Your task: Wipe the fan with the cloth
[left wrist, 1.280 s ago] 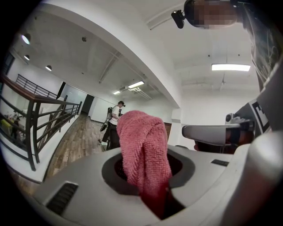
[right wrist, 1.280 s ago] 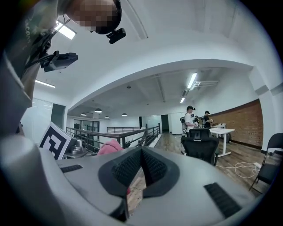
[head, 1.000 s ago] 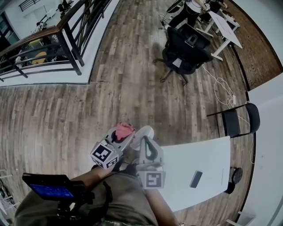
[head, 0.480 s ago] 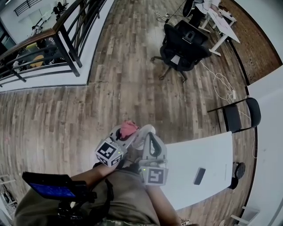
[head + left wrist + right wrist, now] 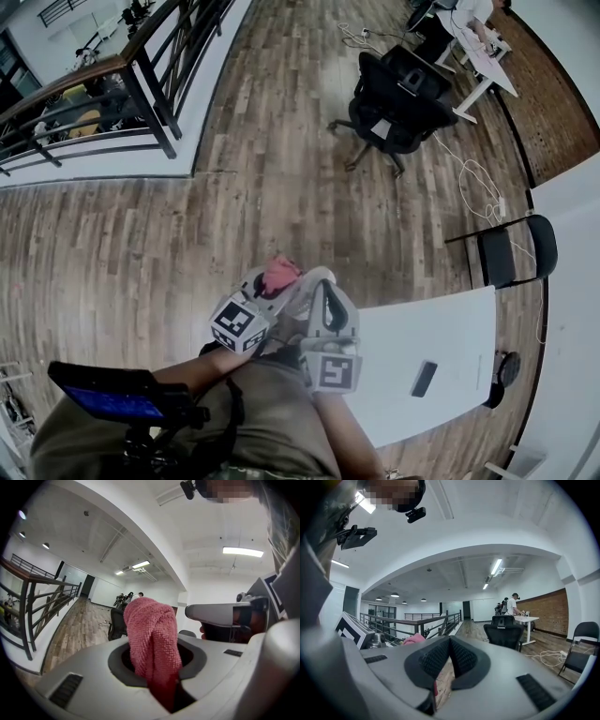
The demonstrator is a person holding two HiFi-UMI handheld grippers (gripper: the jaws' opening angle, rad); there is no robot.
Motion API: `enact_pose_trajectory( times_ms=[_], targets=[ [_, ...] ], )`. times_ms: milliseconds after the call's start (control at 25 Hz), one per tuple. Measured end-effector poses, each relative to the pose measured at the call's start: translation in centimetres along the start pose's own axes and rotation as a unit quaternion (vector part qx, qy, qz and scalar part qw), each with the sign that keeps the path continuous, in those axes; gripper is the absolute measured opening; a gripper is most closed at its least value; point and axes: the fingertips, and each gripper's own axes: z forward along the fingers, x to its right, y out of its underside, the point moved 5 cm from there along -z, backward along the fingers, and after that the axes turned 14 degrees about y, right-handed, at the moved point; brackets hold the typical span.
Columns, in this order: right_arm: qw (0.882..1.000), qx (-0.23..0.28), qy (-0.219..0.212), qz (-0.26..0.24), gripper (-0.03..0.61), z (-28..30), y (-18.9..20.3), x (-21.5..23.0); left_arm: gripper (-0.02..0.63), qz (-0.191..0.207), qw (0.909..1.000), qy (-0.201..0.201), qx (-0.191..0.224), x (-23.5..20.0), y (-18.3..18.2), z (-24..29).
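Two sets of jaws: what's in them?
– Left gripper [image 5: 157, 679] clamps a nubby pink cloth [image 5: 152, 639], lower end buried between them, above plank floor [image 5: 281, 187]. Right gripper [image 5: 449, 660]: ribbed pads [image 5: 462, 659] meet, empty.

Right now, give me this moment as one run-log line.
left gripper: shut on pink cloth | right gripper: shut, empty | fan: not in view
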Motion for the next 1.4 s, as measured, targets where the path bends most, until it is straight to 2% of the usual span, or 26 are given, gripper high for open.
enact_pose_trajectory(
  times_ms=[600, 800, 1120, 1400],
  targets=[
    [1.0, -0.006, 0.008, 0.003, 0.0, 0.1, 0.6, 1.7, 0.089, -0.013, 0.9998, 0.015, -0.006, 0.7, 0.7, 2.0],
    [1.0, -0.014, 0.014, 0.011, 0.0, 0.4, 1.0, 2.2, 0.089, -0.004, 0.9999, 0.002, -0.01, -0.2, 0.7, 2.0],
    [1.0, -0.022, 0.009, 0.01, 0.0, 1.2, 1.6, 2.3, 0.089, -0.009, 0.9999, -0.005, -0.013, -0.6, 0.7, 1.9],
    [1.0, 0.005, 0.005, 0.016, 0.0, 1.3, 1.2, 2.4, 0.089, -0.011, 0.9998, 0.008, -0.016, -0.1, 0.9, 2.5]
  ],
)
